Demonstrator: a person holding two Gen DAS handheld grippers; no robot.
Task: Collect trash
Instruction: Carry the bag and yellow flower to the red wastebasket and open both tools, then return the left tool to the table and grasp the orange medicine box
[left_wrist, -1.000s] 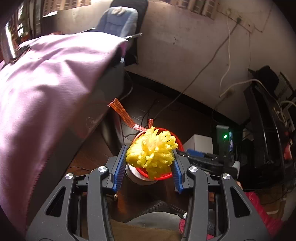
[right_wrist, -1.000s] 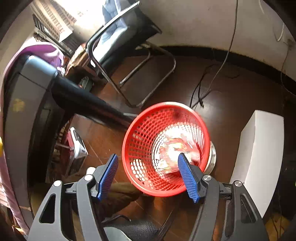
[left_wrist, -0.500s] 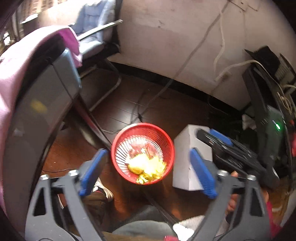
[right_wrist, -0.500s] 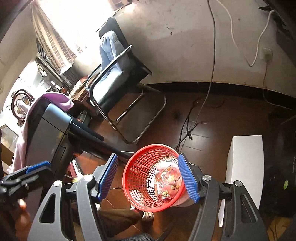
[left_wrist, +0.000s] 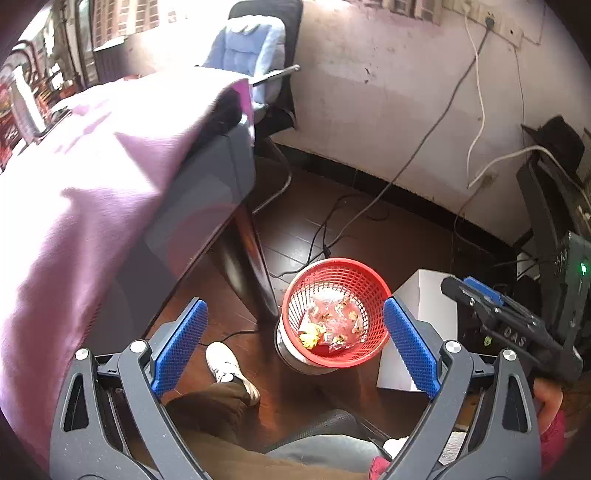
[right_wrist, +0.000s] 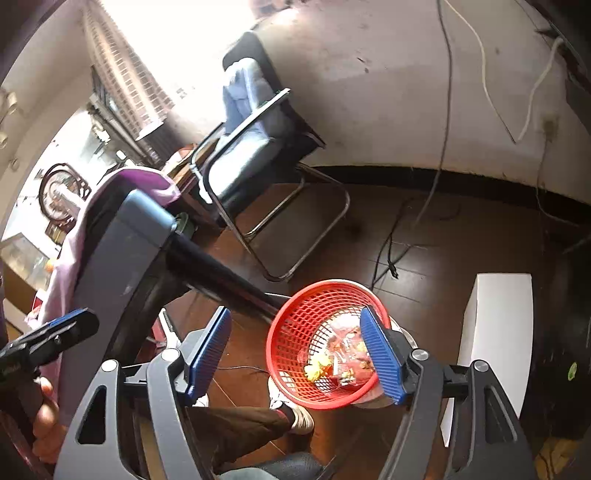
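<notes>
A red mesh waste basket (left_wrist: 364, 286) stands on the dark wooden floor; it also shows in the right wrist view (right_wrist: 291, 332). Inside lie a yellow frilly scrap (left_wrist: 309, 338) and clear and reddish wrappers (left_wrist: 334, 321); the scrap also shows in the right wrist view (right_wrist: 314, 371). My left gripper (left_wrist: 295, 349) is open and empty, high above the basket. My right gripper (right_wrist: 295, 350) is open and empty, also above the basket; it shows at the right of the left wrist view (left_wrist: 509, 325).
A table with a purple cloth (left_wrist: 92, 177) fills the left, its dark leg (left_wrist: 251, 266) beside the basket. A white box (left_wrist: 424, 325) stands right of the basket. A black chair (right_wrist: 255, 147) stands by the wall. Cables (left_wrist: 332, 229) lie on the floor. The person's shoe (left_wrist: 229, 367) is below.
My left gripper opened and let go of the yellow scrap, which fell into the red basket. Both grippers have risen away from the basket.
</notes>
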